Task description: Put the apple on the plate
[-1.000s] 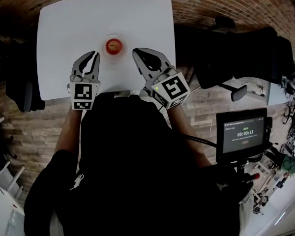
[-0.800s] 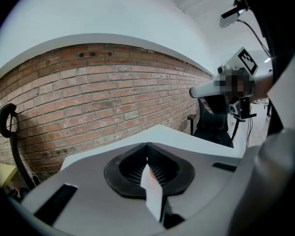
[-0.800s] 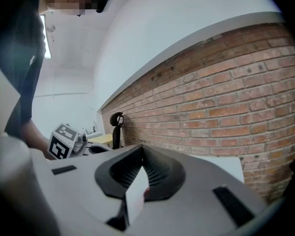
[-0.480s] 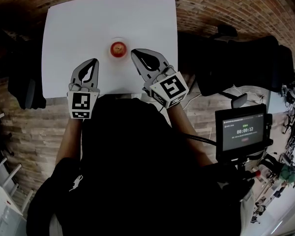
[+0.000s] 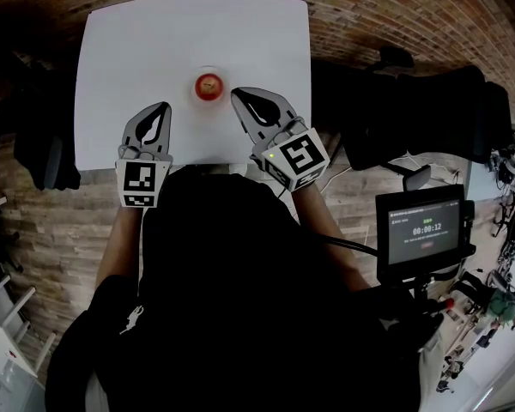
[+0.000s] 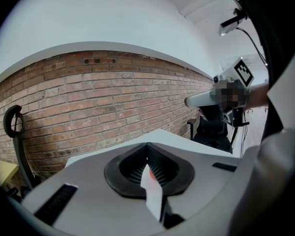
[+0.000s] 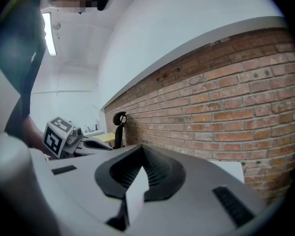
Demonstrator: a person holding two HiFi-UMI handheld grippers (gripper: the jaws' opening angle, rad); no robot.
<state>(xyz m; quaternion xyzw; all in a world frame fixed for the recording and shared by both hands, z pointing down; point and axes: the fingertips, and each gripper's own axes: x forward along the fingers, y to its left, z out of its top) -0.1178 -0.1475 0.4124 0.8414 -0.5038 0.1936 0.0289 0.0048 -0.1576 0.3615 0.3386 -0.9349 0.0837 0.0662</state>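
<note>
Sitting on what seems a pale plate (image 5: 195, 94) mid-table (image 5: 146, 45), the apple (image 5: 208, 84) lies just ahead of the left gripper (image 5: 163, 108) and right gripper (image 5: 239, 96), each with jaws pressed together, holding nothing.

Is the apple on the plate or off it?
On it. The head view shows the apple sitting in the middle of the small plate, with the plate's pale rim showing all around it.
</note>
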